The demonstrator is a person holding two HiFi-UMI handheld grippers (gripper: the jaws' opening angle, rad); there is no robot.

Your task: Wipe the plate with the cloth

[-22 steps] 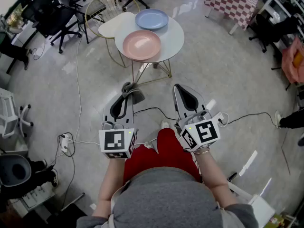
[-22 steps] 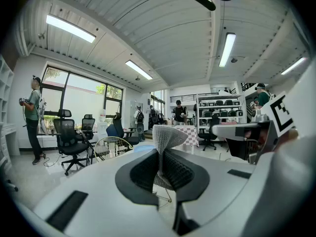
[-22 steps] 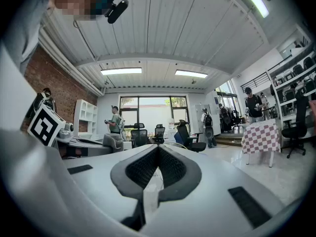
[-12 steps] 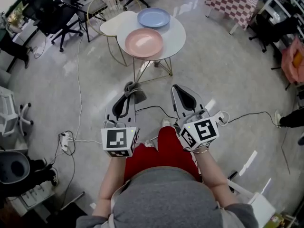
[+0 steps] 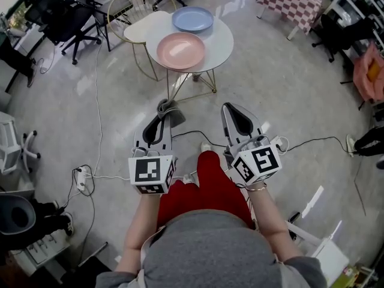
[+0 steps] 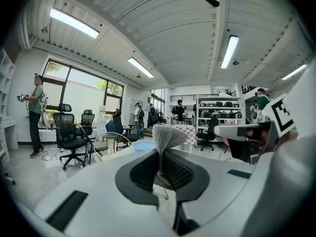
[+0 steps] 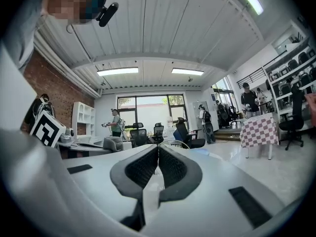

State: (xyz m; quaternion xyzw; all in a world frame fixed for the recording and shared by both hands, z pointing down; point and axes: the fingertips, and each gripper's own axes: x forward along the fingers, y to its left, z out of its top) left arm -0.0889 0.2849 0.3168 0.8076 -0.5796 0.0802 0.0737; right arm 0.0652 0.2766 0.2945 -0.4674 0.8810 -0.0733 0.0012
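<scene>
Cloth in hand, a person in red trousers steps toward the round tabletop (image 5: 221, 47): over the last second one leg swings forward, while both grippers stay well short of the table, so wiping has not begun. Nearest that tabletop on the left, the left gripper (image 5: 161, 119) has its jaws clamped on the grey cloth (image 5: 171, 111), which bunches out past the tips. The pink plate (image 5: 180, 50) lies on the near side of the tabletop and a blue plate (image 5: 192, 19) on the far side, both untouched. On the right, the right gripper (image 5: 231, 109) has its jaws closed on nothing. Only the left gripper view shows the cloth's waffle weave pinched between the pads. Only the head view shows both plates and the gap left to cross.
</scene>
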